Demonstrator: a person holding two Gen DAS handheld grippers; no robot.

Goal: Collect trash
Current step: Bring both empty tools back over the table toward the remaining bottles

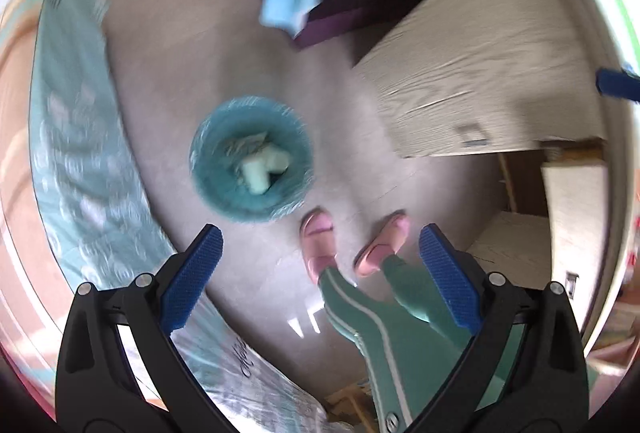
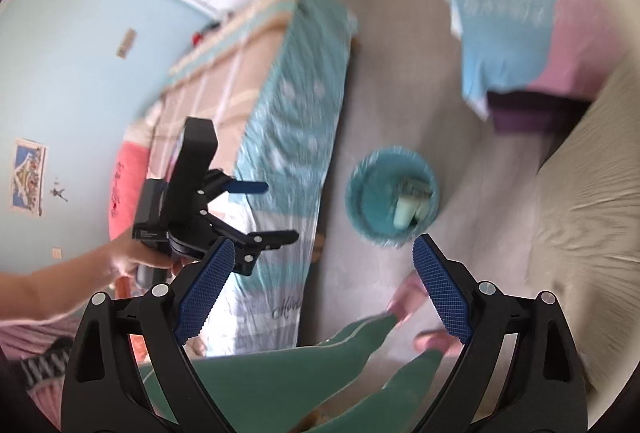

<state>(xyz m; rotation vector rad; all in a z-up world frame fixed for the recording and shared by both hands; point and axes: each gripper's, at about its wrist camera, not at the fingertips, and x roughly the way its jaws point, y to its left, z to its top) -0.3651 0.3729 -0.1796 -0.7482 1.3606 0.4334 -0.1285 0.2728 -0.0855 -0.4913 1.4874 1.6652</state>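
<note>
A teal round bin (image 1: 251,157) stands on the grey floor, seen from high above, with pale crumpled trash (image 1: 262,163) lying inside it. My left gripper (image 1: 320,245) hangs well above the floor, open, with nothing between its blue pads (image 1: 192,279). In the right wrist view the same bin (image 2: 391,197) shows pale trash (image 2: 408,207) at its bottom. My right gripper (image 2: 324,253) is open and empty, high over the floor. The left gripper (image 2: 276,211) appears there too, held in a hand, its jaws apart.
A bed with a teal patterned cover (image 2: 296,137) runs along the left of the bin. A beige sofa (image 2: 580,225) lies to the right, and a blue and pink blanket (image 2: 520,29) lies beyond. The person's green trouser legs and pink slippers (image 1: 318,237) stand close to the bin.
</note>
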